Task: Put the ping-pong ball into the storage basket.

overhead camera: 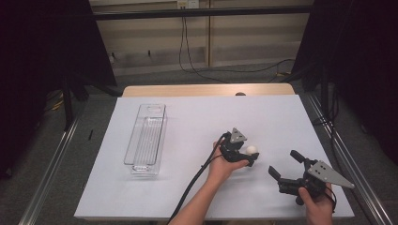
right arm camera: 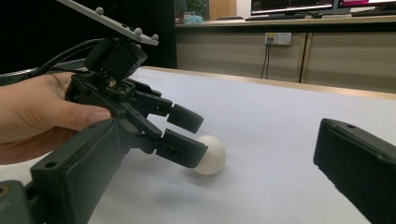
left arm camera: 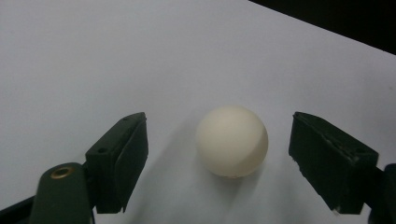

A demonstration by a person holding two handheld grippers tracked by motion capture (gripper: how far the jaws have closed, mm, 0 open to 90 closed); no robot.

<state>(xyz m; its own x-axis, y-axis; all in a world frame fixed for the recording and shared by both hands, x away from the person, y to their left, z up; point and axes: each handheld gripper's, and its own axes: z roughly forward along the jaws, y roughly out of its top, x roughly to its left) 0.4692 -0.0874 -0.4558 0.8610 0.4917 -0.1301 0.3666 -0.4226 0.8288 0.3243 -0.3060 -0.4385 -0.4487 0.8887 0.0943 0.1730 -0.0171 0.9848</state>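
Nearest, the right claw (overhead camera: 283, 166) waits with jaws apart; the left claw (left arm camera: 219, 163), also apart, straddles the unlifted white ball (left arm camera: 232, 140); clear bin (overhead camera: 145, 139) empty.

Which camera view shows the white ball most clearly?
The left gripper view: the white ball sits large and unobstructed between open jaws. The right gripper view has it partly behind the left gripper; the high view shows it tiny.
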